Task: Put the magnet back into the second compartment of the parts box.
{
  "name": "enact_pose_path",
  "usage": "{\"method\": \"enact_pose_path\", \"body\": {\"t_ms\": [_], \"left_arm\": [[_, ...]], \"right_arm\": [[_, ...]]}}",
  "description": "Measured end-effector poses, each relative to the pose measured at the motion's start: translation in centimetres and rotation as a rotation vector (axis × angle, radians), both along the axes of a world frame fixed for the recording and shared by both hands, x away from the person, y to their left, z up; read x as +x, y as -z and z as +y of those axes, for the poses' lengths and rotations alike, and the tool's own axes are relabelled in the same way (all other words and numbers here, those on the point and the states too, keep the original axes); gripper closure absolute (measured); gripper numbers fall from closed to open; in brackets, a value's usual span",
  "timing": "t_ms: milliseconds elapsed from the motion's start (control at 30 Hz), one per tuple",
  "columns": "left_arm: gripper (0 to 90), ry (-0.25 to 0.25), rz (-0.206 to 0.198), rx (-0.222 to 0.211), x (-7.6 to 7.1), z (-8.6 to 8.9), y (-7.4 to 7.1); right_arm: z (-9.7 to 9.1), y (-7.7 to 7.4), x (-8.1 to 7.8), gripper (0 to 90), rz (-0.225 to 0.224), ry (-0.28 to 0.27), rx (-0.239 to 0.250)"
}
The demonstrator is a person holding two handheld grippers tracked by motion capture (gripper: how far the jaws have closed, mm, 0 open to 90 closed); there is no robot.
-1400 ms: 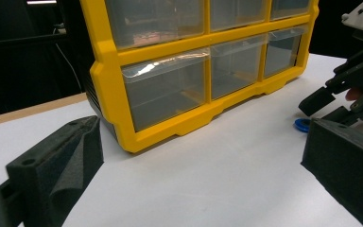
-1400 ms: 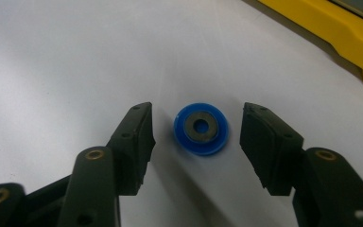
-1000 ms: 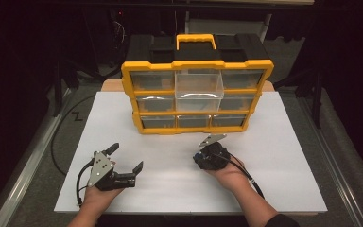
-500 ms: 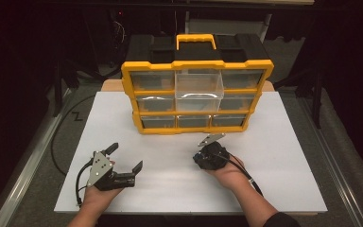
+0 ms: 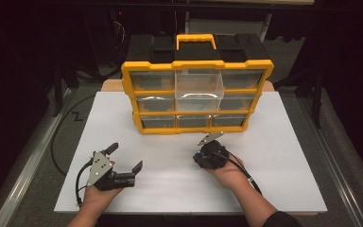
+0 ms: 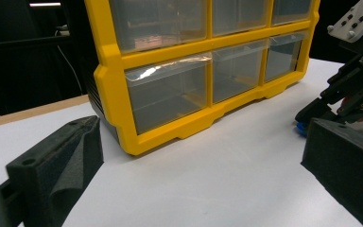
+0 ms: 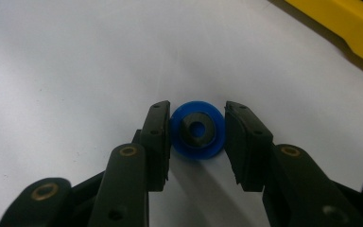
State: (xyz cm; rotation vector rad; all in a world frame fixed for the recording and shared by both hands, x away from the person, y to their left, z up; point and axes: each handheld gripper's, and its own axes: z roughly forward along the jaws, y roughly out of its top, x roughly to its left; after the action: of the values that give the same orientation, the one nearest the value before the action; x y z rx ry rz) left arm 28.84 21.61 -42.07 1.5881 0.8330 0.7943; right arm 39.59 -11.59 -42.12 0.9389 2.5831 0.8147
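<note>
White board (image 5: 288, 156) under everything. Yellow organizer (image 5: 196, 85) upright at far middle of board, clear drawers facing the person, black handle side behind, top-middle drawer pulled out a bit. Left gripper (image 5: 123, 158) near-left of organizer, well apart from it, lying low over board, jaws spread wide, nothing between. Right gripper (image 5: 210, 138) just in front of organizer's lower right drawers, tipped down at board. Jaws have just been closing, now narrow around blue ring (image 7: 197, 130); pads at both sides of ring, right pad seems touching, thin gap possible at left, firm grip not sure. Ring small, flat on board, dark centre with hole, close in front of organizer's bottom edge.
</note>
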Motion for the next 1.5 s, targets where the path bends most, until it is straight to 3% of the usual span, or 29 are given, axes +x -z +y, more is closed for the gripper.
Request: {"method": "enact_pose_path", "body": {"t_ms": [467, 700, 900, 1500], "left_arm": [[0.3, -0.001, -0.001, -0.001, 0.0, 0.0, 0.0], [0.3, 0.0, -0.002, -0.002, 0.0, 0.0, 0.0], [0.3, 0.001, -0.004, -0.003, -0.1, 0.0, 0.0], [0.3, 0.005, -0.005, -0.002, -0.1, 0.0, 0.0]], "right_arm": [[-0.8, -1.1, -0.7, 65.1, 0.011, -0.037, -0.015], [-1.9, -2.0, -1.5, 65.1, 0.02, -0.065, -0.056], [-2.8, -2.5, -2.1, 65.1, 0.025, -0.054, -0.093], [-4.7, -2.3, -3.2, 65.1, 0.086, -0.066, -0.166]]}}
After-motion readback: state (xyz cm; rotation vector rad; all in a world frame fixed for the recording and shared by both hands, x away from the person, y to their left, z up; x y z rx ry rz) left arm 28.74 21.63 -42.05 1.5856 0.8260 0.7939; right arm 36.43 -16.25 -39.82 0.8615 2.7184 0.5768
